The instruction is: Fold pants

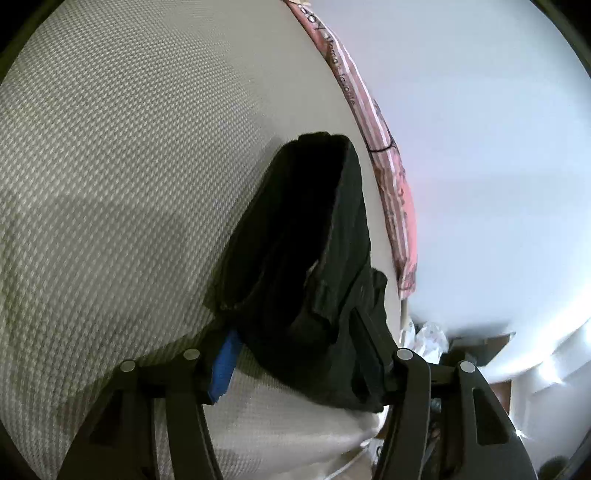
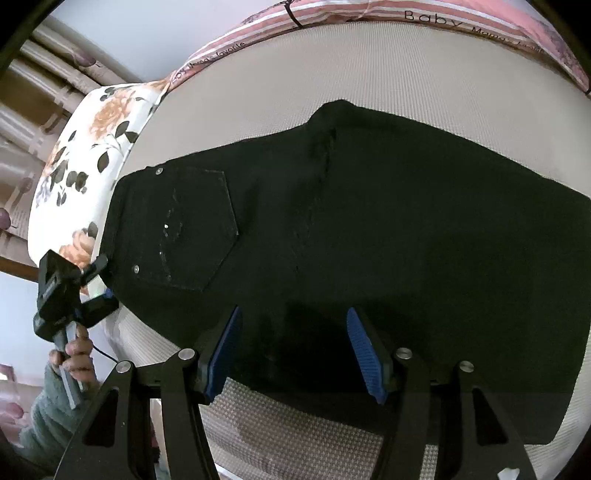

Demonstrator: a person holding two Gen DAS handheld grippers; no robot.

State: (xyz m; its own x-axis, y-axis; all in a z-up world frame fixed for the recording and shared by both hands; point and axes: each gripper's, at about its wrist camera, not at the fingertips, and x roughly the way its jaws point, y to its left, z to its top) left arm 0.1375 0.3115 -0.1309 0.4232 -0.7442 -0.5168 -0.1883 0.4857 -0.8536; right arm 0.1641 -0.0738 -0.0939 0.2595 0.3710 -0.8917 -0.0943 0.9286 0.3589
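Black pants (image 2: pixel 369 229) lie flat on a pale textured mattress (image 2: pixel 295 435), back pocket facing up at the left. My right gripper (image 2: pixel 291 347) is open, its blue pads straddling the near edge of the pants without gripping. My left gripper (image 2: pixel 105 278) shows at the left of the right wrist view, at the waistband corner. In the left wrist view the left gripper (image 1: pixel 303 354) has the bunched black waistband (image 1: pixel 314 258) between its fingers, one blue pad (image 1: pixel 223 369) showing; the fingers stand apart around the cloth.
A floral pillow (image 2: pixel 85 155) lies at the mattress's left end. A pink striped blanket (image 2: pixel 332 18) runs along the far edge, also in the left wrist view (image 1: pixel 391 177). A pale wall (image 1: pixel 480 147) is beyond. The mattress edge drops off near the left gripper.
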